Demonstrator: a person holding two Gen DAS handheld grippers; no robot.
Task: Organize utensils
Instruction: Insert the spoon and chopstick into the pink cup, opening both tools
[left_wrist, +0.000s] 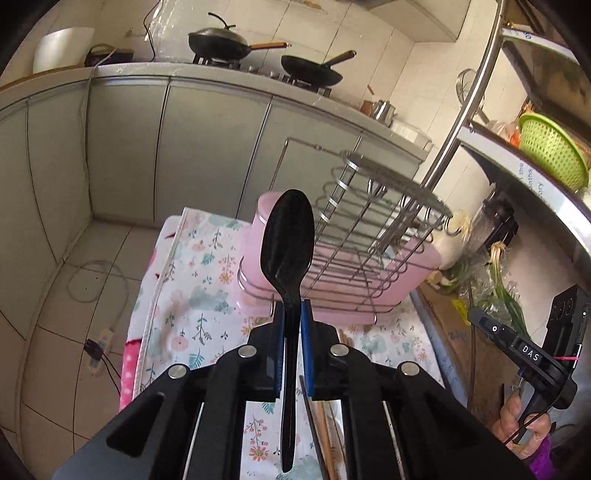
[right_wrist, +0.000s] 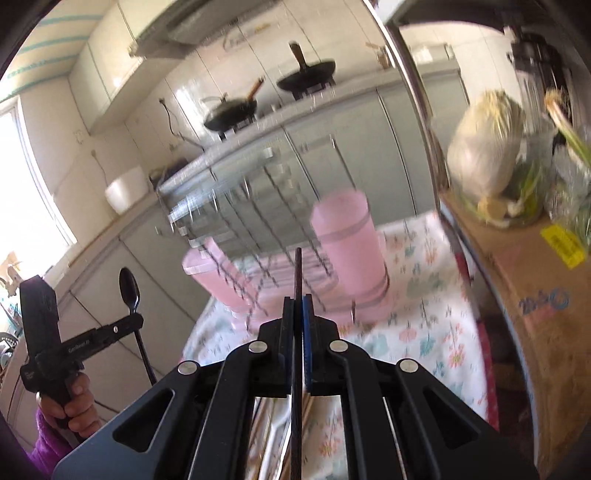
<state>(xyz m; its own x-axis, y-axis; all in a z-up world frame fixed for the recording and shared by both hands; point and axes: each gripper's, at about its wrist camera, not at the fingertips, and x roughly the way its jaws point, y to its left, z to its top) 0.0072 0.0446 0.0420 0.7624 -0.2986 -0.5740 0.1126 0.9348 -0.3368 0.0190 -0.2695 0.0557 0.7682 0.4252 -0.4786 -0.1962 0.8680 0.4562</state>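
- The left gripper (left_wrist: 291, 314) is clenched on a black spoon (left_wrist: 287, 236); its bowl stands above the blue pads and its handle runs down between the arms.
- The left wrist view shows a sharp wire dish rack (left_wrist: 373, 236) with a pink cup (left_wrist: 264, 225), on a flowered cloth (left_wrist: 192, 280), directly behind the spoon.
- Only this view shows the green basket (left_wrist: 554, 147) on the metal shelf at right.
- The right gripper (right_wrist: 298, 317) grips a thin dark stick, apparently a chopstick (right_wrist: 297, 273), upright between its pads.
- The right wrist view blurs the rack but shows the spoon from the side, held aloft, left of the table.
- It alone shows a cabbage (right_wrist: 484, 151) on a cardboard box (right_wrist: 535, 280).
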